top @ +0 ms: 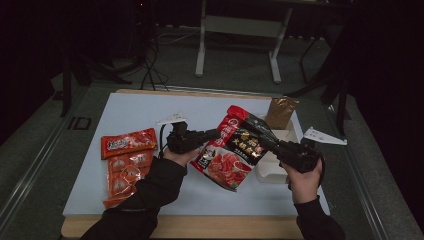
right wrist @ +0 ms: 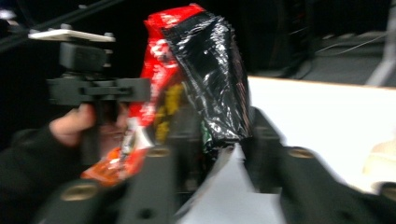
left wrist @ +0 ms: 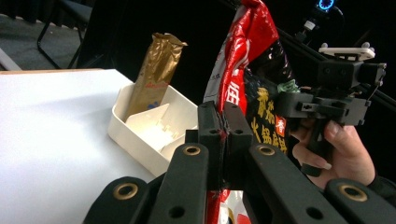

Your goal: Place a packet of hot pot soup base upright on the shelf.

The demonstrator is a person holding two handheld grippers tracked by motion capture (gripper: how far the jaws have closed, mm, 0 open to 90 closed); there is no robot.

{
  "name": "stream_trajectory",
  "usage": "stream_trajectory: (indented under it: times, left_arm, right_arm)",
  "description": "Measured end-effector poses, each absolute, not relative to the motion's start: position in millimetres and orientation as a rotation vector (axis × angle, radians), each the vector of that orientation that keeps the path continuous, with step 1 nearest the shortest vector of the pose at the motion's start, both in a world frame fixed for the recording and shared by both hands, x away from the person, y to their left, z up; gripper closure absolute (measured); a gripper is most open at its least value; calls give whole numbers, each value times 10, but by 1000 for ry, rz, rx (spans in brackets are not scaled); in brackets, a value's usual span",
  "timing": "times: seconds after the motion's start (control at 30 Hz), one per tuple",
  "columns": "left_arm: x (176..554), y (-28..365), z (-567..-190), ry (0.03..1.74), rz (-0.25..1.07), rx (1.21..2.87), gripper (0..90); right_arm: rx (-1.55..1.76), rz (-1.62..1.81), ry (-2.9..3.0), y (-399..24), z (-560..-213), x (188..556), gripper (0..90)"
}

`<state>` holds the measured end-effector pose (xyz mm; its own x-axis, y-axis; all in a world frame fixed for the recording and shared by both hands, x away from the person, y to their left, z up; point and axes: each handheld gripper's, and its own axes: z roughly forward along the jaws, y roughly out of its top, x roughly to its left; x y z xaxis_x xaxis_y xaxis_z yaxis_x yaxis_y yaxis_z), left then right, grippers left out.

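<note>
Red-and-black sauce pouch (top: 234,148) hangs between both hands: left gripper (left wrist: 223,133) clamps its edge, right gripper (right wrist: 219,140) jaws straddle the opposite edge (grip unclear, blurry).

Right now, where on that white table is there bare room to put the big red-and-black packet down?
Bare: the far-left stretch of the white tabletop, behind the orange snack packets, and the near edge between the forearms. Crowded: the right side, around the white tray, gold pouch and red-and-black packet.

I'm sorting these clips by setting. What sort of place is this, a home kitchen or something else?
Probably a lab or recording workspace, not a kitchen: a plain white tabletop stands on grey carpet, cables trail across the floor behind it, and the metal legs of a bare bench rise beyond, with dark surroundings.
</note>
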<state>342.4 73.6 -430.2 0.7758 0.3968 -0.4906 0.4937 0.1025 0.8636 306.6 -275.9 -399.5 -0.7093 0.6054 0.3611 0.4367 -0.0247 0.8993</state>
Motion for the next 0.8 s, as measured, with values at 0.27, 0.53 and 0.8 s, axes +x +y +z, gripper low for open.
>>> stream_trajectory:
  times: [0.27, 0.53, 0.8]
  left_arm:
    - [3422, 779, -4407, 717, -95, 1512, 885]
    - [3397, 763, -4514, 678, -101, 1541, 862]
    - [3365, 747, -4468, 621, -81, 1520, 737]
  right_arm:
    - [1050, 1754, 2137, -2676, -3872, 3027, 773]
    - [991, 1658, 2123, -2578, -3703, 2933, 784]
    - [920, 1652, 2122, -2583, -3517, 2888, 783]
